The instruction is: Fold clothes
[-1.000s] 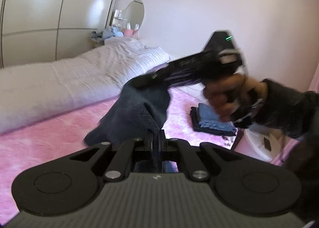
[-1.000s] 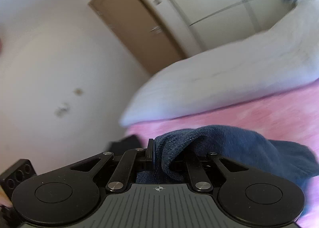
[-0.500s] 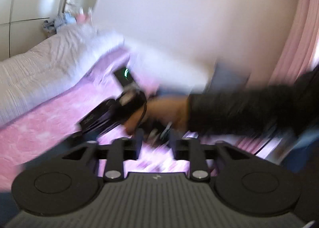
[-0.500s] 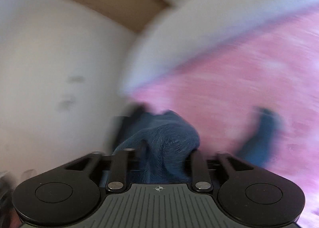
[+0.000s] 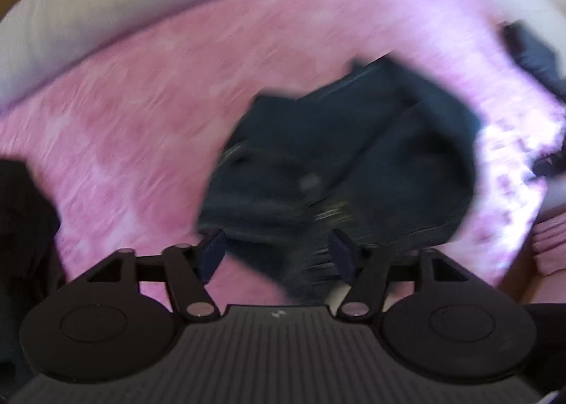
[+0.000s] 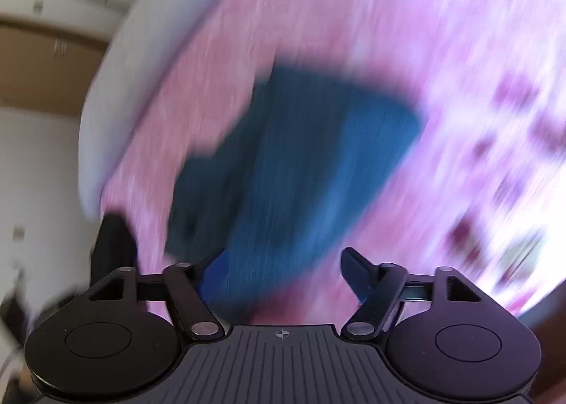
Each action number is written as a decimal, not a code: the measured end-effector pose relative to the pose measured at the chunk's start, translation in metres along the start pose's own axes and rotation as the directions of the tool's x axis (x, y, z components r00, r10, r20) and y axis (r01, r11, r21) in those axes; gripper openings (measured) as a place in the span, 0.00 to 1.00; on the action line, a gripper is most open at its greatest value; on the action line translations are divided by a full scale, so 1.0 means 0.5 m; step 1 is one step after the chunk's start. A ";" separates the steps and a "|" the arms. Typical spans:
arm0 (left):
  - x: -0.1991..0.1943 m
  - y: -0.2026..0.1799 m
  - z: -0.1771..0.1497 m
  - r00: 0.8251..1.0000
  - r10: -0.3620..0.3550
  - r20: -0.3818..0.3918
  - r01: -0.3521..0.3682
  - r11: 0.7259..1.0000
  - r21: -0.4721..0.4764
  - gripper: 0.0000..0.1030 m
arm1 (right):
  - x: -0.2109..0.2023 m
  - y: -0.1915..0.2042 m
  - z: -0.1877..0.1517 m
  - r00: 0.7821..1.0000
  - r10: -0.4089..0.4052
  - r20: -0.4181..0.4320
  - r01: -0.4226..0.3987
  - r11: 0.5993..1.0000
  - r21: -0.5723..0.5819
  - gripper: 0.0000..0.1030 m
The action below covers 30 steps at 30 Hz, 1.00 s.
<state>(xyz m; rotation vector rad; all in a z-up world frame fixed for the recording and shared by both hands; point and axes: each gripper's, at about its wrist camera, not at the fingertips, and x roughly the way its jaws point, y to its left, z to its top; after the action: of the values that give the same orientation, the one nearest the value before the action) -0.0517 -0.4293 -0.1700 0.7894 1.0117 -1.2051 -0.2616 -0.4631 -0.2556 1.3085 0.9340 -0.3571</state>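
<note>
Nearest each lens, the left gripper (image 5: 279, 253) and the right gripper (image 6: 279, 271) both have their fingers spread wide with nothing between them. Just beyond lies the dark blue garment (image 5: 346, 153), rumpled on the pink bedspread (image 5: 141, 93). Motion blur hides its edges, so slowing down and finding a clear hem or corner before pinching seems wise; a dark pile (image 5: 530, 50) sits farther back.
</note>
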 end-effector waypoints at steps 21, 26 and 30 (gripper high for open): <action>-0.011 0.101 0.012 0.973 -0.232 0.002 0.231 0.969 0.084 0.13 | 0.115 0.052 0.100 0.984 -0.153 -0.095 0.146 0.987 -0.069 0.07; -0.130 -0.074 -0.029 0.907 -0.418 -0.053 0.420 0.891 0.169 0.14 | -0.049 0.053 0.198 0.906 -0.416 -0.076 0.361 0.855 -0.372 0.07; -0.130 -0.305 -0.021 0.808 -0.576 -0.123 0.589 0.794 0.148 0.15 | -0.179 0.053 0.277 0.803 -0.596 0.000 0.485 0.653 -0.581 0.06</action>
<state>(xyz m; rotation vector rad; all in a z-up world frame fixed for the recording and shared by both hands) -0.2062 -0.4268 -0.1092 0.6775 1.2715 -1.8347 -0.2446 -0.6079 -0.1744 0.4929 1.4761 -0.3801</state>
